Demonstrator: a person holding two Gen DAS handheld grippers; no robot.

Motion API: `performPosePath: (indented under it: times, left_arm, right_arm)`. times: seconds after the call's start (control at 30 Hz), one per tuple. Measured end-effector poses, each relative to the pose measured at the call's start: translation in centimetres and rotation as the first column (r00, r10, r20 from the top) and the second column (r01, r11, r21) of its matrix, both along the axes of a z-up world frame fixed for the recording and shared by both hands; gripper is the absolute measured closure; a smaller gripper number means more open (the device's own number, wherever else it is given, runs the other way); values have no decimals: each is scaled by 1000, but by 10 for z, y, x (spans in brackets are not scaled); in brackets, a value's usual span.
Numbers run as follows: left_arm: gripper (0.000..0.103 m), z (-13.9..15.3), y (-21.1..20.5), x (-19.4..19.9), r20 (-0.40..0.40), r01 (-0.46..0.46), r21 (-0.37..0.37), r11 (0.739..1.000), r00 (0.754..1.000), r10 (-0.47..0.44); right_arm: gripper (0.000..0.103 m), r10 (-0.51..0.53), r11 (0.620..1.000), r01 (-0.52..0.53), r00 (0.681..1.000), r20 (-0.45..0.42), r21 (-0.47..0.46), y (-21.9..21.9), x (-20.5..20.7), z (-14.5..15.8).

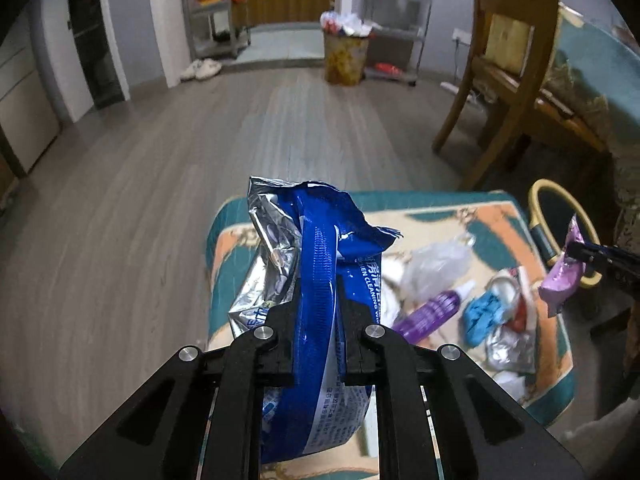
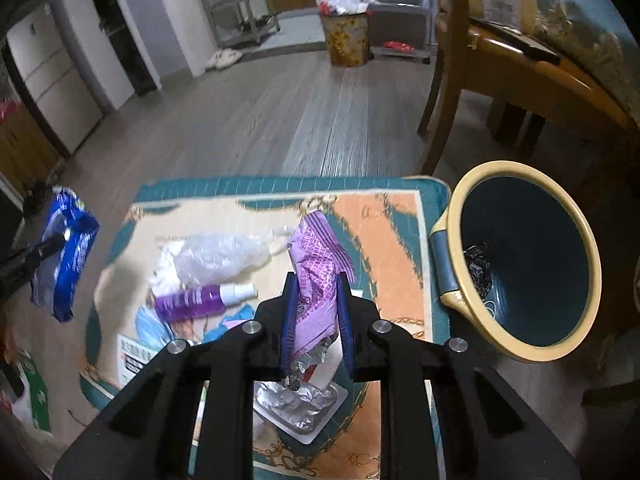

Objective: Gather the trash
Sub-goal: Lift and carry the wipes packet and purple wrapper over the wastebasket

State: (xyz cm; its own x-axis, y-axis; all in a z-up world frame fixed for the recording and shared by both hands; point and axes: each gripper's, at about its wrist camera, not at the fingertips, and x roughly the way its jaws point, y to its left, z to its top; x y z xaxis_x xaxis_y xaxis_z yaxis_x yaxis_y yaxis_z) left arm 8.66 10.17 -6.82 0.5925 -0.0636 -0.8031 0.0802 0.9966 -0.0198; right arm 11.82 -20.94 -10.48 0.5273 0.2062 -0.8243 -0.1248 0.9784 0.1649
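My left gripper (image 1: 319, 292) is shut on a blue and silver wipes packet (image 1: 316, 248), held above the left end of a patterned cushion stool (image 1: 440, 208); the packet also shows in the right wrist view (image 2: 66, 256). My right gripper (image 2: 316, 292) is shut on a purple wrapper (image 2: 318, 264), held above the stool (image 2: 400, 240); the wrapper also shows in the left wrist view (image 1: 562, 272). A dark bin with a yellow rim (image 2: 524, 256) stands right of the stool. On the stool lie a purple spray bottle (image 2: 200, 300), a clear plastic bag (image 2: 216, 256), a foil tray (image 2: 296, 404) and blue scraps (image 1: 484, 312).
A wooden chair (image 1: 508, 80) and a covered table (image 1: 592, 80) stand at the right. A full waste basket (image 1: 346, 52) stands at the far wall by metal shelves (image 1: 216, 8). Grey wood floor (image 1: 200, 152) lies beyond the stool. A green and white bag (image 2: 36, 396) lies on the floor at left.
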Motion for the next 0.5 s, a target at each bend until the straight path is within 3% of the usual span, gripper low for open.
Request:
performPosePath:
  times: [0.5]
  left_arm:
    - [89,25,-50,9,83,78,-45,996,994,-74]
  right_arm:
    - [85,-80,995,74,993,91,73,-45,5,37]
